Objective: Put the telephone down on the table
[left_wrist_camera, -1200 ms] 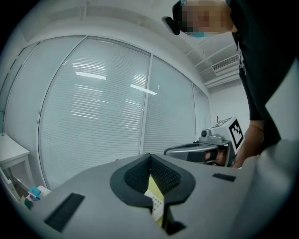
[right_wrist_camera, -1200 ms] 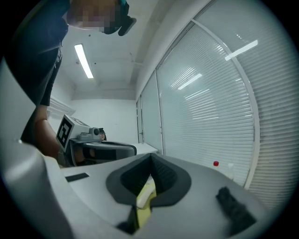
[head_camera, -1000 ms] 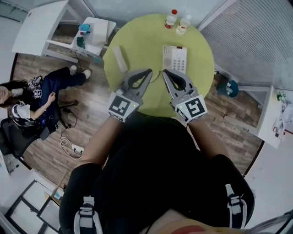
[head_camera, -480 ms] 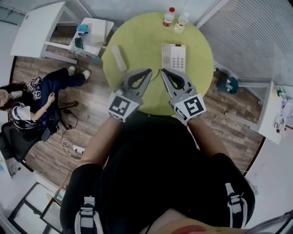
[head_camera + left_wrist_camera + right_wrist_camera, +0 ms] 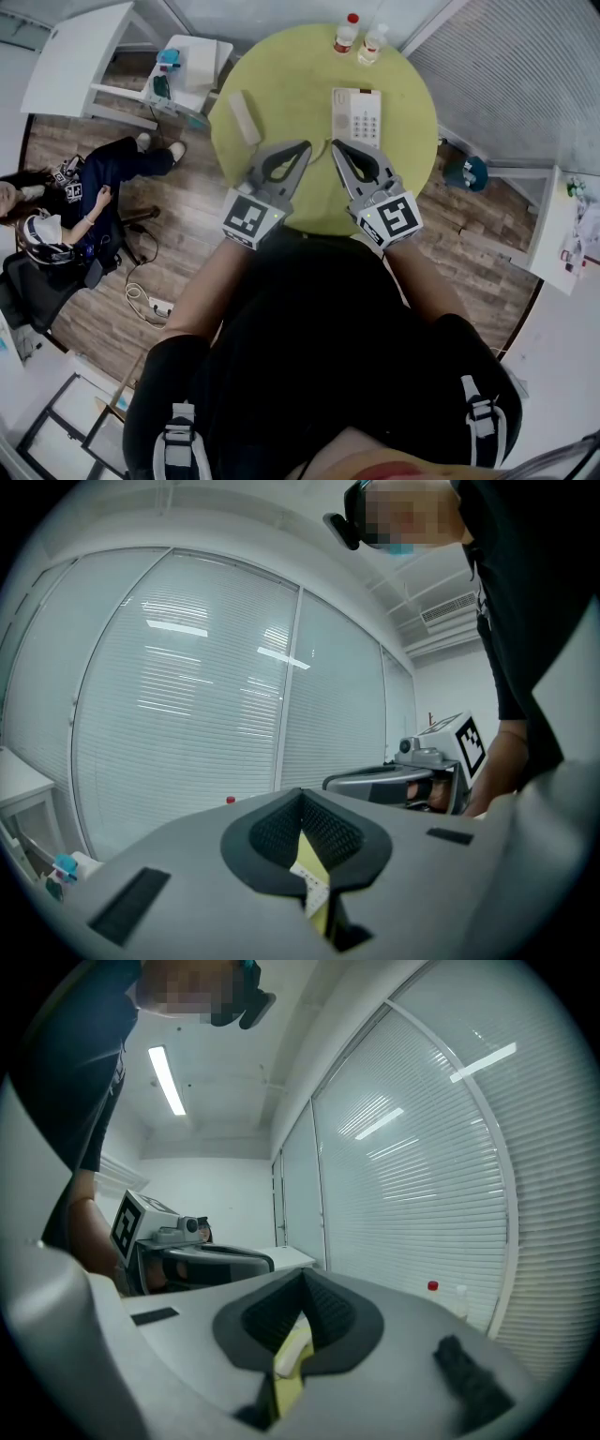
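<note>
We count one green table (image 5: 281,75), one telephone (image 5: 357,116), one white handset (image 5: 246,118), two bottles (red-capped bottle (image 5: 346,35), clear bottle (image 5: 373,42)) and two grippers (left gripper (image 5: 302,148), right gripper (image 5: 337,148)).

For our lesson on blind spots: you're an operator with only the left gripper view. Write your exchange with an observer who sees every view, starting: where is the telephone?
Observer: The telephone base sits on the round table, just past the right gripper.
Operator: And the handset?
Observer: The handset lies on the table apart from the base, on the side of the left gripper.
Operator: Is the right gripper holding anything?
Observer: No, its jaws are shut with nothing between them.
</note>
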